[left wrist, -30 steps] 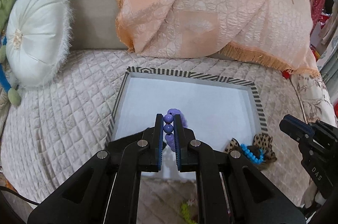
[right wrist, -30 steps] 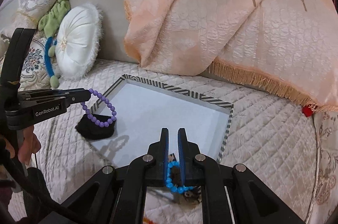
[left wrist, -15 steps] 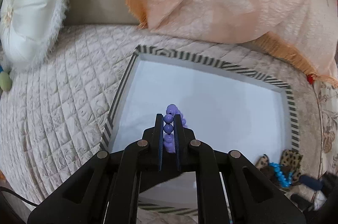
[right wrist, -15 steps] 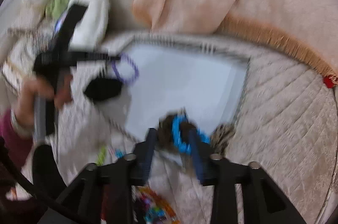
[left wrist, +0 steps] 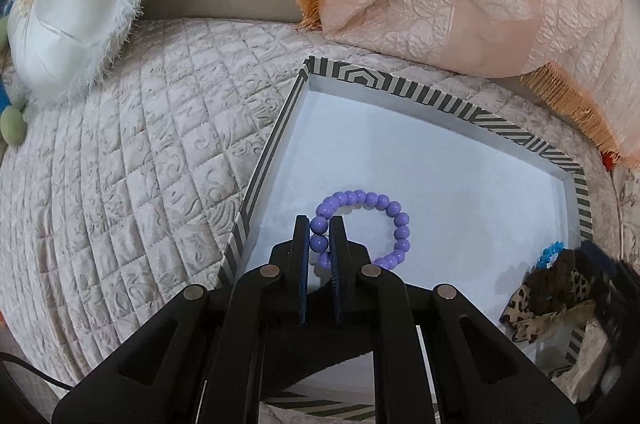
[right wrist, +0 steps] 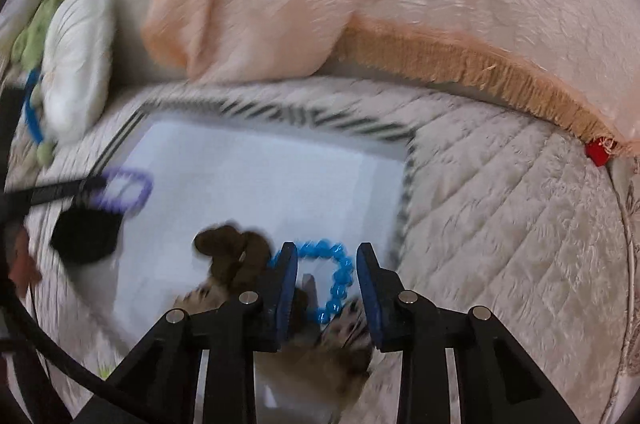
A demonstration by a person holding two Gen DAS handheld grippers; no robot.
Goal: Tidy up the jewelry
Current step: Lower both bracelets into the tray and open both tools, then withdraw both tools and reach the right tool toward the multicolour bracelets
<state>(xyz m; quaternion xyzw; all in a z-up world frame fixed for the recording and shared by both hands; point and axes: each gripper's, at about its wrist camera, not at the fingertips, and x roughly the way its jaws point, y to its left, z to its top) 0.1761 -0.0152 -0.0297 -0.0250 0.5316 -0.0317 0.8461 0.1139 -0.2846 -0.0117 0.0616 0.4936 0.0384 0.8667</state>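
Left gripper (left wrist: 320, 236) clamped on purple bracelet (left wrist: 366, 230), loop lying inside striped tray (left wrist: 436, 98). Right gripper (right wrist: 326, 276): jaws apart, closing; blue bracelet (right wrist: 334, 280) between them, untouched (view motion-blurred). Leopard-print piece (left wrist: 540, 304) partly hidden at tray corner.
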